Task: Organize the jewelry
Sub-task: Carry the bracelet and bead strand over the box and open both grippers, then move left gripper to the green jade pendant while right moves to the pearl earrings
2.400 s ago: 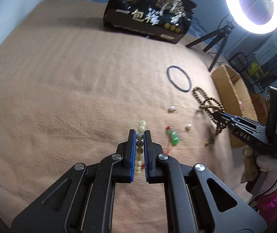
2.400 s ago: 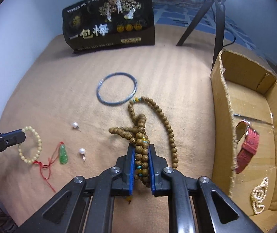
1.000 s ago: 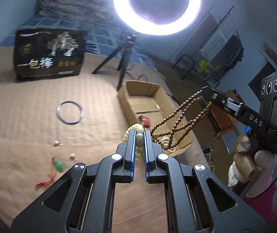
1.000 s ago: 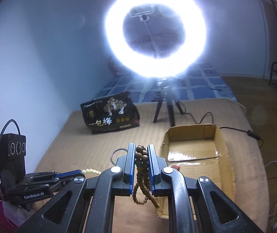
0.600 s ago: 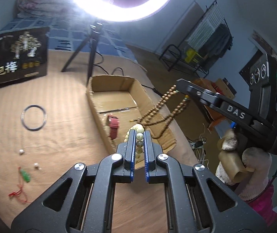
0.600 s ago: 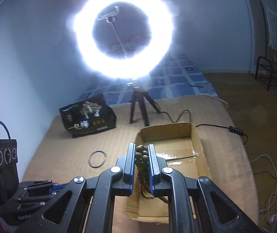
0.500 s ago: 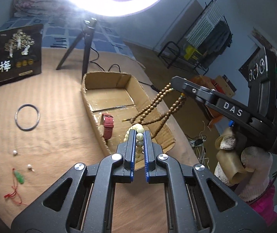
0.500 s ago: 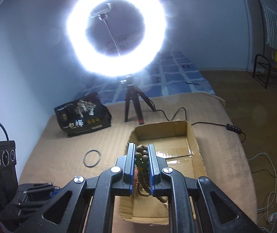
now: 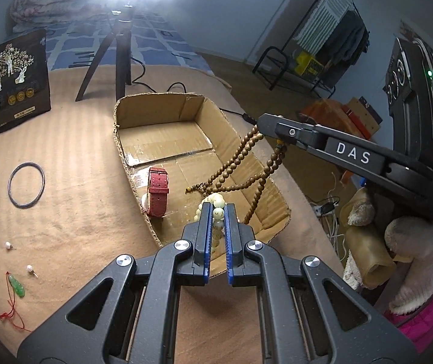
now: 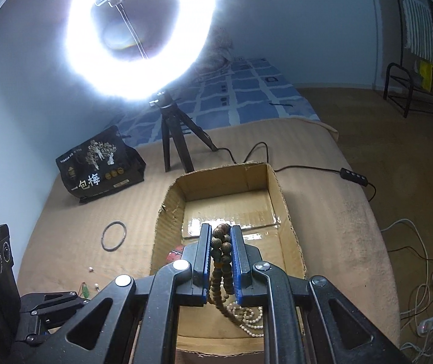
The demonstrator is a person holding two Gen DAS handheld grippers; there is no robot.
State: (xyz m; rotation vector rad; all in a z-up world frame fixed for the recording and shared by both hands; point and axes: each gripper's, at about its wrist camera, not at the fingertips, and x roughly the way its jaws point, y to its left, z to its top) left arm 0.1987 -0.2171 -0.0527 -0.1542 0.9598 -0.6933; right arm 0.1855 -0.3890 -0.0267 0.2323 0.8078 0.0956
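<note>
My left gripper [image 9: 217, 209] is shut on a pale cream bead bracelet [image 9: 218, 212] and holds it above the near end of the open cardboard box [image 9: 161, 112]. My right gripper [image 10: 221, 236] is shut on a long brown wooden bead necklace [image 10: 222, 261], which hangs in loops [image 9: 240, 163] over the box. The right gripper's tip [image 9: 269, 124] shows in the left wrist view above the box's right wall. A red watch strap [image 9: 157, 189] and a pearl necklace [image 10: 246, 315] lie in the box.
On the tan blanket left of the box lie a dark bangle [image 9: 26, 184], two pearl earrings [image 9: 7, 245], [image 9: 30, 268] and a green pendant on red cord [image 9: 16, 286]. A black bag [image 9: 7, 85] and a ring light tripod [image 9: 116, 48] stand behind. Cables run right [image 10: 352, 179].
Both grippers have lifted their bead strings off the blanket and carried them right, over the cardboard box. In the last half second the box has come closer under them.
</note>
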